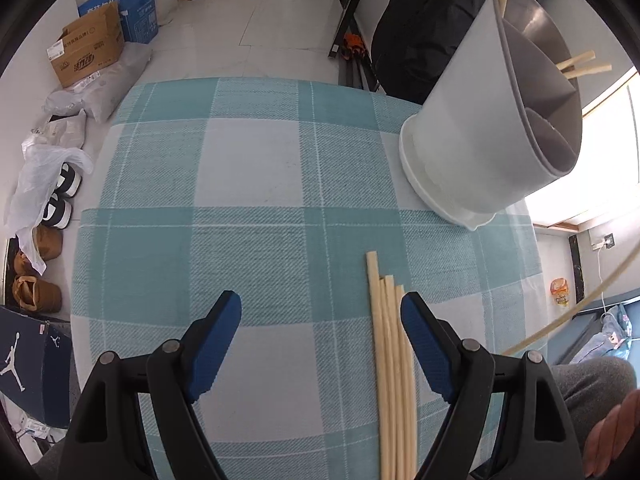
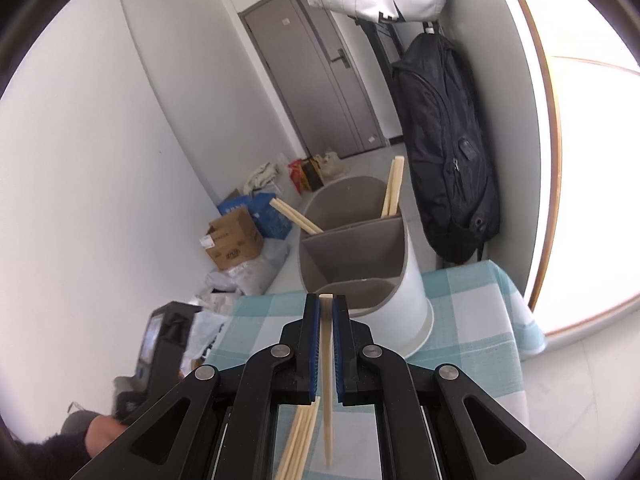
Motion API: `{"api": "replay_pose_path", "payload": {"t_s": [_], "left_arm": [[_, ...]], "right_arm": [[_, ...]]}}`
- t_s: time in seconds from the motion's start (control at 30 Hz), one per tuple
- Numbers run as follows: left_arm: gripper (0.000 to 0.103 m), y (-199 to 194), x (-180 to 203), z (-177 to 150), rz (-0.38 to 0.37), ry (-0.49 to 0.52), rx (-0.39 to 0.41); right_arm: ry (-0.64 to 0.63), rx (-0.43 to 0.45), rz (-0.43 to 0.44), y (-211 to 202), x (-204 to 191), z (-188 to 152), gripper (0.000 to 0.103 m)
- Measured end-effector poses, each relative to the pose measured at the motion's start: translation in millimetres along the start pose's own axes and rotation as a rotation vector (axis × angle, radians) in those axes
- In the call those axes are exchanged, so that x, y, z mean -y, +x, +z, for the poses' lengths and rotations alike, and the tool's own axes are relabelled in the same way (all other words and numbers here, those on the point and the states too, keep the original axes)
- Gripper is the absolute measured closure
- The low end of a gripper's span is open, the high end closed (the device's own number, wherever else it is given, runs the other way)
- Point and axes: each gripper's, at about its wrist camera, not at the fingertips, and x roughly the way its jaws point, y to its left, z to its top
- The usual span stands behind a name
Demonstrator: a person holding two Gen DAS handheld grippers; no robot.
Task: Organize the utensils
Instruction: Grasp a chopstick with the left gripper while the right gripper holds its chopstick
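A bundle of pale wooden chopsticks (image 1: 390, 364) lies on the teal checked tablecloth (image 1: 256, 168). My left gripper (image 1: 320, 344) hangs open above the cloth, and its right finger sits just beside the bundle. A white utensil holder (image 1: 484, 120) with grey dividers stands at the far right and holds chopsticks (image 1: 582, 65). In the right wrist view my right gripper (image 2: 326, 312) is shut on a single chopstick (image 2: 327, 376), lifted off the table in front of the holder (image 2: 360, 264). Two pairs of chopsticks (image 2: 392, 188) stand in its back compartments. The bundle (image 2: 300, 440) lies below.
A black backpack (image 2: 448, 152) hangs on the wall behind the table. Cardboard boxes (image 1: 86, 50), bags and shoes (image 1: 60, 196) line the floor beyond the table's left edge. A person's hand (image 1: 612, 436) and grey sleeve show at the lower right.
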Motion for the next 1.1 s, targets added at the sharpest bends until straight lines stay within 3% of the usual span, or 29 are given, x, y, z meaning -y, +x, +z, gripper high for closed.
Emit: {"api": "replay_pose_path", "payload": {"t_s": [0.1,0.17,0.47,0.57,0.7,0.87,1.1], "left_arm": [[0.025,8,4,6,0.022,-0.001,-0.035],[0.040,15,7,9,0.042,0.000,-0.059],[0.042,30,27,15,0.171,0.065,-0.129],[0.056,30,28,18,0.187,0.038,-0.155],[0.060,33,30,22,0.238,0.046,-0.182],[0.078,35,40,25,0.240,0.063,-0.190],[0.087,32,32,28,0.192,-0.016,-0.144]], "right_arm": [[0.016,0.010,0.005,-4,7,-6,0.098],[0.038,0.007,0.017,-7,12,-7,0.098],[0.053,-0.002,0.025,-17,22,-7,0.098],[0.058,-0.005,0.027,-18,24,-8,0.098],[0.072,-0.007,0.040,-21,25,-8,0.098],[0.059,0.003,0.046,-25,22,-8,0.098],[0.039,0.006,0.044,-26,19,-10,0.098]]}}
